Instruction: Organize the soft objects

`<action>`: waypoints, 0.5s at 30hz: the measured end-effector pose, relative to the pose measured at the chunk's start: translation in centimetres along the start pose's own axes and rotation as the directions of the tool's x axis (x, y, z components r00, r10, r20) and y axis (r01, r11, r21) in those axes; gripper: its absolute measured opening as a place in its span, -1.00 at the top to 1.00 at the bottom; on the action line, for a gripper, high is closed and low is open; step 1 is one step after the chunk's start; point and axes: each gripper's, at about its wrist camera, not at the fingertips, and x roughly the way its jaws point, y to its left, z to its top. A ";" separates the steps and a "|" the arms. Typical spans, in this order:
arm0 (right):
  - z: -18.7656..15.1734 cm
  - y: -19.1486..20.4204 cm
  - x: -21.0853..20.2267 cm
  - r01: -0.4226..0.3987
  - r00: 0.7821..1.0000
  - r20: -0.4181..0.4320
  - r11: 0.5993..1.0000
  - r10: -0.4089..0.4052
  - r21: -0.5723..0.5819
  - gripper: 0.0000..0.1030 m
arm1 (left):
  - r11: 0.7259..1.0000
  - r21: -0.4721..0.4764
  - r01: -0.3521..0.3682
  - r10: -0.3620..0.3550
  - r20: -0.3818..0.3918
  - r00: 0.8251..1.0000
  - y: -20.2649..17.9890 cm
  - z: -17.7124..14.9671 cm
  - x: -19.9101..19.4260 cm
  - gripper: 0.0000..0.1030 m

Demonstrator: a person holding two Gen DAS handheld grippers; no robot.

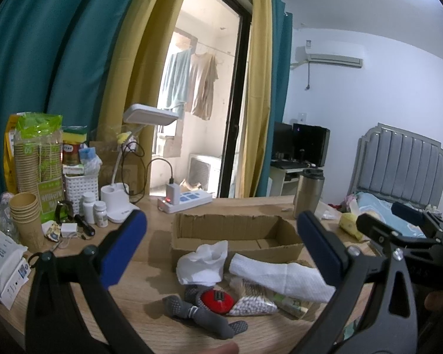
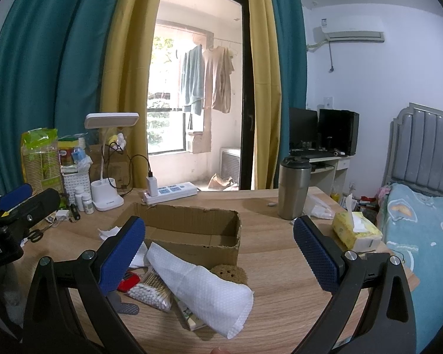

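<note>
A low cardboard box (image 1: 233, 230) (image 2: 192, 230) lies open on the wooden desk. In front of it are a rolled white towel (image 1: 283, 277) (image 2: 203, 286), a crumpled white cloth (image 1: 202, 262), grey socks (image 1: 203, 315), a red item (image 1: 217, 301), a cotton swab pack (image 1: 254, 305) (image 2: 150, 290) and a brown sponge (image 2: 230, 271). My left gripper (image 1: 221, 218) hovers open above the pile, holding nothing. My right gripper (image 2: 218, 222) is open and empty over the towel and the box's right end.
A steel tumbler (image 2: 294, 188) and a yellow tissue pack (image 2: 356, 233) stand right of the box. A power strip (image 2: 171, 191), a desk lamp (image 1: 118, 203), pill bottles, paper cups (image 1: 26, 221) and a white basket crowd the back left. A bed (image 2: 422, 236) lies beyond the desk's right edge.
</note>
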 end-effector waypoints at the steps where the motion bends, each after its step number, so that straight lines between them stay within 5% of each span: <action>1: 0.0 0.0 0.0 0.000 1.000 0.000 1.000 0.000 -0.002 -0.99 | 1.000 0.000 0.001 -0.001 0.000 1.000 0.1 0.0 0.0 -0.99; 9: -0.4 0.0 0.3 0.005 1.000 -0.013 1.000 -0.005 -0.001 -0.99 | 0.998 0.036 -0.044 0.045 -0.027 0.999 0.6 -0.5 0.4 -0.99; 15: -1.3 -0.5 1.9 0.010 0.998 -0.056 1.000 -0.010 0.009 -0.99 | 0.995 0.043 -0.092 0.097 -0.134 0.986 2.1 -2.4 2.9 -0.99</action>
